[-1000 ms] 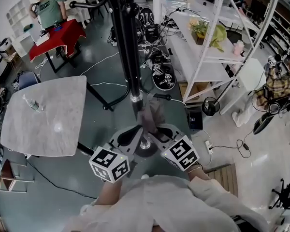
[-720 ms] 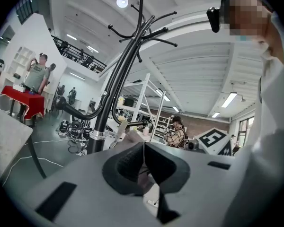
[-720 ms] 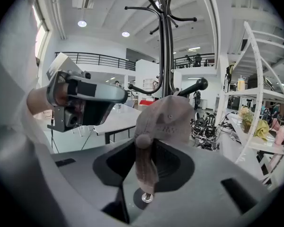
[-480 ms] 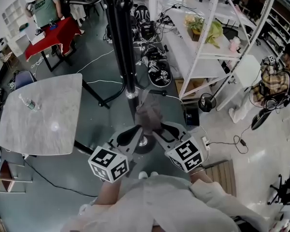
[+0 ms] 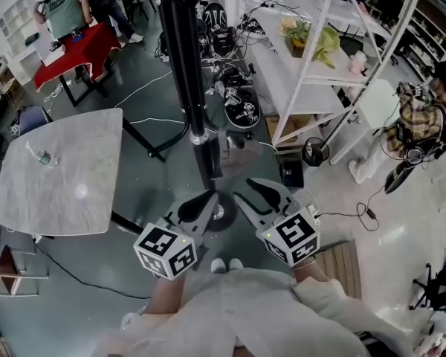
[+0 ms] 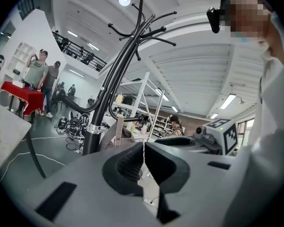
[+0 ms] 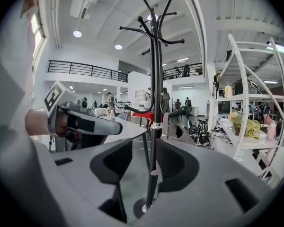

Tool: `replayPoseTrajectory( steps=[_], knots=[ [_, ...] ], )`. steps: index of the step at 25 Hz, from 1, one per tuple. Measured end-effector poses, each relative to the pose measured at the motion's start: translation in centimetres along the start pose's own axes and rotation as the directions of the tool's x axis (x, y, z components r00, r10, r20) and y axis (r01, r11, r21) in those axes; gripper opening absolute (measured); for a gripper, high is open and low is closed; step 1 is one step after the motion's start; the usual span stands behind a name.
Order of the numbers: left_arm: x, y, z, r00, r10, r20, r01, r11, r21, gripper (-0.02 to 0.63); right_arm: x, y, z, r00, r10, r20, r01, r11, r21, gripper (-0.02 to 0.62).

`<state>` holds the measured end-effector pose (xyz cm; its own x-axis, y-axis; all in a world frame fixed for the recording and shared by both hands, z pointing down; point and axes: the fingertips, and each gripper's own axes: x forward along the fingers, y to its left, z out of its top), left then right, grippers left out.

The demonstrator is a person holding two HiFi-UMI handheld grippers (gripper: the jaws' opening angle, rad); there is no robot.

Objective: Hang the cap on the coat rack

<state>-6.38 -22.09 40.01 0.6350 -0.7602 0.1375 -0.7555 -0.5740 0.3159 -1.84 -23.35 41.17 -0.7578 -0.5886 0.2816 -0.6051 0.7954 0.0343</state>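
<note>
The black coat rack (image 5: pixel 186 65) stands right in front of me, its base (image 5: pixel 219 216) between the two grippers. The grey cap (image 5: pixel 212 153) hangs against the pole from a low hook, free of both grippers. In the left gripper view the cap (image 6: pixel 117 135) shows just past my shut left gripper (image 6: pixel 143 152), which holds nothing. My right gripper (image 7: pixel 149 164) has just been opening its jaws and stands open and empty, with only the pole (image 7: pixel 154 79) seen beyond the gap and the cap (image 7: pixel 174 129) to its right. In the head view the left gripper (image 5: pixel 206 199) and right gripper (image 5: pixel 256 192) flank the pole.
A grey marble table (image 5: pixel 59 169) with a small bottle (image 5: pixel 43 157) stands to the left. White shelving (image 5: pixel 320 73) runs along the right, with a fan (image 5: pixel 314 155) at its foot. Helmets, gear and cables (image 5: pixel 238 103) lie behind the rack. People stand by a red-covered table (image 5: pixel 74 47).
The cap, earlier bunched between the two grippers, now hangs flat against the pole. The right gripper has opened, let it go and drawn back from it.
</note>
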Motion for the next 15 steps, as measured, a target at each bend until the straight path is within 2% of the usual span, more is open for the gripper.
replayPoseTrajectory(
  steps=[7, 15],
  knots=[
    [-0.1, 0.2, 0.2, 1.000, 0.005, 0.014, -0.005, 1.000, -0.001, 0.015, -0.4, 0.2, 1.2, 1.000, -0.008, 0.029, 0.008, 1.000, -0.006, 0.121],
    [-0.3, -0.4, 0.4, 1.000, -0.001, 0.016, 0.001, 1.000, -0.003, 0.015, -1.2, 1.0, 2.4, 0.998, -0.016, 0.064, 0.017, 1.000, -0.016, 0.014]
  ],
)
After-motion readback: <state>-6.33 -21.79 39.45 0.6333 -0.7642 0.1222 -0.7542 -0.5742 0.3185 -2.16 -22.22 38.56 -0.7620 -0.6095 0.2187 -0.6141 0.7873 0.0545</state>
